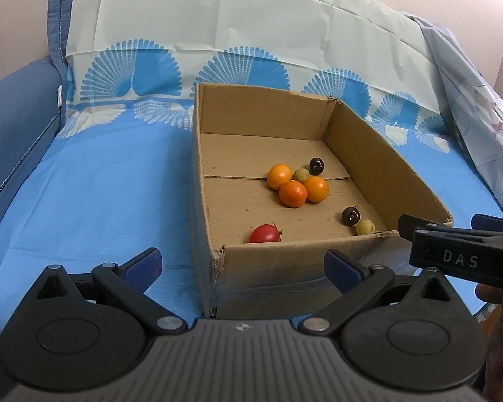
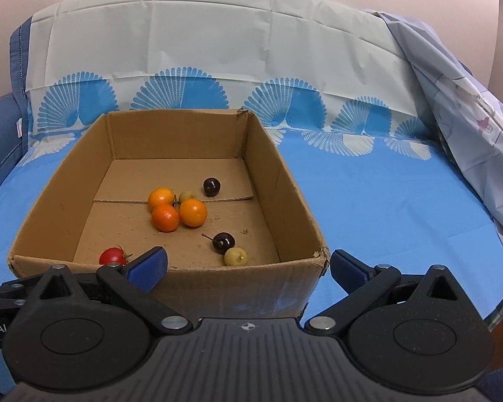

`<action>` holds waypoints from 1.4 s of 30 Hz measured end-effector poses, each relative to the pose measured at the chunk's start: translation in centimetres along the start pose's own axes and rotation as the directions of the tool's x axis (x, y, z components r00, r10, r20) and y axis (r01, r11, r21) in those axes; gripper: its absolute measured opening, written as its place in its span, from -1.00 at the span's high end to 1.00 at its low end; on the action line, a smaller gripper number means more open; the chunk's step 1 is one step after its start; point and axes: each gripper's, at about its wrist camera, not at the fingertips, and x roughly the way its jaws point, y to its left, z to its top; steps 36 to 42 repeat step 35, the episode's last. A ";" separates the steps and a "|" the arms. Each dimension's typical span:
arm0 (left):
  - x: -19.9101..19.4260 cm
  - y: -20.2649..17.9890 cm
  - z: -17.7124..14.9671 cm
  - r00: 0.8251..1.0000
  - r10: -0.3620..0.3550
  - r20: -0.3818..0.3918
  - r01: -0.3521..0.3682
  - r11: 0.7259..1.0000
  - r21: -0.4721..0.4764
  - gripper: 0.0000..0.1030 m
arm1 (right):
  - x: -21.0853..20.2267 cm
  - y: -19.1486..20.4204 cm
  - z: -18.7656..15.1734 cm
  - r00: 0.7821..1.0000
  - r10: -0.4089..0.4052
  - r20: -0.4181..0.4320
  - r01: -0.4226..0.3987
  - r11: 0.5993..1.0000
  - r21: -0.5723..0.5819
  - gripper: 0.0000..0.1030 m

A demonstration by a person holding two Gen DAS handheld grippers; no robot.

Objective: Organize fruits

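Left gripper [image 1: 243, 264]: jaws spread wide, nothing between the blue pads, hovering in front of the near wall of the open brown cardboard box [image 1: 379, 160]. Right gripper [image 2: 248, 266]: jaws also wide and empty, at the box's near right corner; its black body shows at the right edge of the left view.

All fruit sits inside the box. Three round orange citrus fruits [image 2: 166, 217] touch in a cluster mid-floor, a small yellow-green round fruit [image 2: 186, 196] tucked just behind them. One dark glossy cherry [image 2: 212, 186] lies just beyond, toward the far right. A second dark cherry with stem [image 2: 223, 242] touches another pale yellow-green fruit [image 2: 235, 256] against the near wall, right side. A small red tomato with green calyx [image 2: 112, 256] rests against the near wall, left side.

Box floor is scuffed, flap seam across the middle; near corners torn.

Box stands on a bright blue sheet with fan-pattern border [image 1: 94, 194], which runs up pale behind it. Blue upholstered side [image 1: 13, 127] at left, pale crumpled cloth [image 2: 459, 127] at right, beige wall behind.
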 end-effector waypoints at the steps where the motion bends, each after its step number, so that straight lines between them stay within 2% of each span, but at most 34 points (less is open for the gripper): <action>1: 0.0 -0.1 0.0 1.000 0.000 0.001 0.000 1.000 0.002 -0.99 | 0.0 0.0 0.0 1.000 0.001 0.000 -0.001 1.000 0.001 -0.99; 23: 0.3 -0.4 0.2 1.000 -0.010 0.016 0.010 1.000 0.018 -0.99 | 0.0 1.0 -0.1 1.000 0.004 0.011 -0.003 0.999 -0.044 -0.99; 33: -0.4 -0.7 0.2 0.996 -0.034 0.077 0.031 0.999 0.041 -0.99 | -0.1 0.9 0.1 1.000 0.010 0.014 -0.009 1.000 -0.027 -0.99; 42: -0.3 -0.8 0.2 0.996 -0.036 0.081 0.032 0.998 0.050 -0.99 | -0.2 0.7 0.3 1.000 0.006 0.026 -0.005 1.000 -0.022 -0.99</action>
